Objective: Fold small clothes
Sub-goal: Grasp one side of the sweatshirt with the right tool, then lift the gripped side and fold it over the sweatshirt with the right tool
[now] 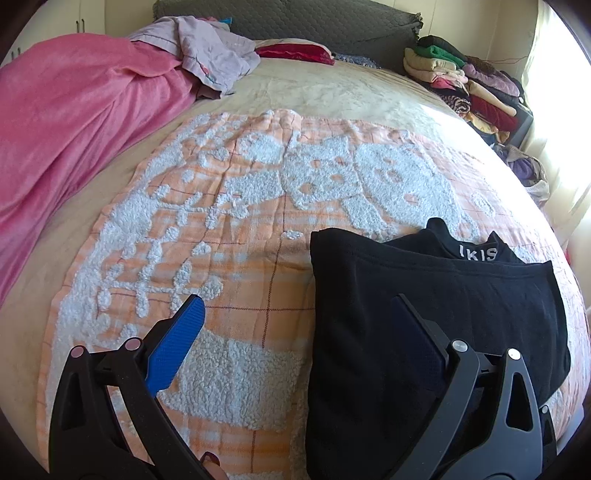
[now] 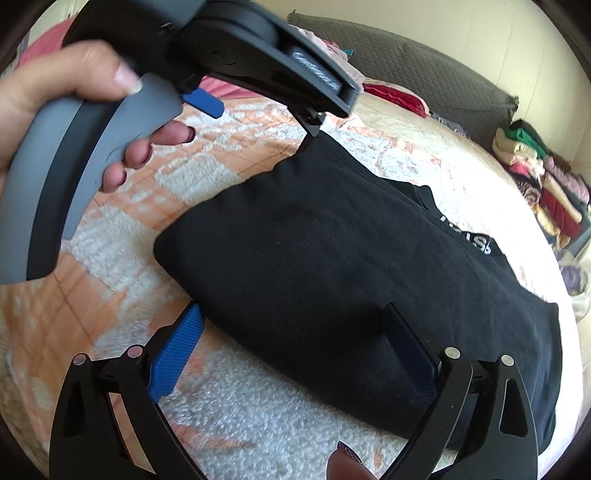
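Observation:
A black garment (image 1: 424,317) with a white-lettered waistband lies folded on an orange and white fleece blanket (image 1: 229,229) on the bed. It also shows in the right wrist view (image 2: 332,266). My left gripper (image 1: 299,314) is open, its blue-padded fingers (image 1: 177,343) hovering just above the garment's left edge. My right gripper (image 2: 295,321) is open over the garment's near edge. The left gripper's body and the hand holding it (image 2: 110,110) fill the upper left of the right wrist view.
A pink blanket (image 1: 74,122) lies heaped along the bed's left side. Crumpled lilac clothes (image 1: 210,48) and a dark grey pillow (image 1: 295,22) lie at the head. A stack of folded clothes (image 1: 465,81) sits at the far right edge.

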Action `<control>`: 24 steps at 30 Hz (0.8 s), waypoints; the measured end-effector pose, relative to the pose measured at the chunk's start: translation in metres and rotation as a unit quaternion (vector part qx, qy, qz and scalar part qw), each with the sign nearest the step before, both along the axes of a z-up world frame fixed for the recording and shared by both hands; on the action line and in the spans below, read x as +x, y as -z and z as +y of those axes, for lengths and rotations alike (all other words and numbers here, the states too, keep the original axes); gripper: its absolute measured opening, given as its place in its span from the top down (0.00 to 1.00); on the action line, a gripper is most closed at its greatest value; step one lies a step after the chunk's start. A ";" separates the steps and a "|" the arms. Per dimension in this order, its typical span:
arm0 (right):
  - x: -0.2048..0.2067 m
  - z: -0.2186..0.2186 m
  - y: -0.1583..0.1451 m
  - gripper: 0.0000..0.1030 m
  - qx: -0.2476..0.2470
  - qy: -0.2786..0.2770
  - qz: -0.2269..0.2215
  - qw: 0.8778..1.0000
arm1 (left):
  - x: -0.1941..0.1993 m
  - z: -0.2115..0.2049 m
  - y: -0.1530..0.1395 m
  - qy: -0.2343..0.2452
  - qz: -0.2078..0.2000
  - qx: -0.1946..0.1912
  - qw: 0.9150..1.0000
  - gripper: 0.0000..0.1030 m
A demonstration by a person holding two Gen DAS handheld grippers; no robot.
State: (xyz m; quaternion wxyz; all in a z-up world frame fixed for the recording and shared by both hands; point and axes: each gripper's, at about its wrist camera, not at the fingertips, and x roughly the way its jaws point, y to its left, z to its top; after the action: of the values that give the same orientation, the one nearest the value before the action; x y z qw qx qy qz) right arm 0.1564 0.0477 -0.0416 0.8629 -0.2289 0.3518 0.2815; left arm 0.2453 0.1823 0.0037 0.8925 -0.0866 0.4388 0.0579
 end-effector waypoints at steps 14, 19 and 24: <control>-0.002 0.014 -0.002 0.53 -0.038 -0.011 -0.107 0.993 | 0.013 0.001 0.017 -0.003 0.027 -0.014 1.000 0.09; -0.010 0.001 -0.016 0.81 -0.002 -0.010 -0.128 0.992 | 0.012 -0.002 0.018 0.004 0.032 -0.042 0.999 0.09; -0.013 -0.021 -0.035 0.83 0.039 0.011 -0.133 0.990 | 0.009 -0.014 0.015 0.021 0.028 -0.072 0.997 0.10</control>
State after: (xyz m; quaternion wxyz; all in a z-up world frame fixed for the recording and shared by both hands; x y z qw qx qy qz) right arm 0.1429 0.0268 -0.0061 0.9134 -0.2262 0.2250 0.2528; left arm 0.2547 0.1685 -0.0113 0.8724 -0.1396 0.4683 0.0104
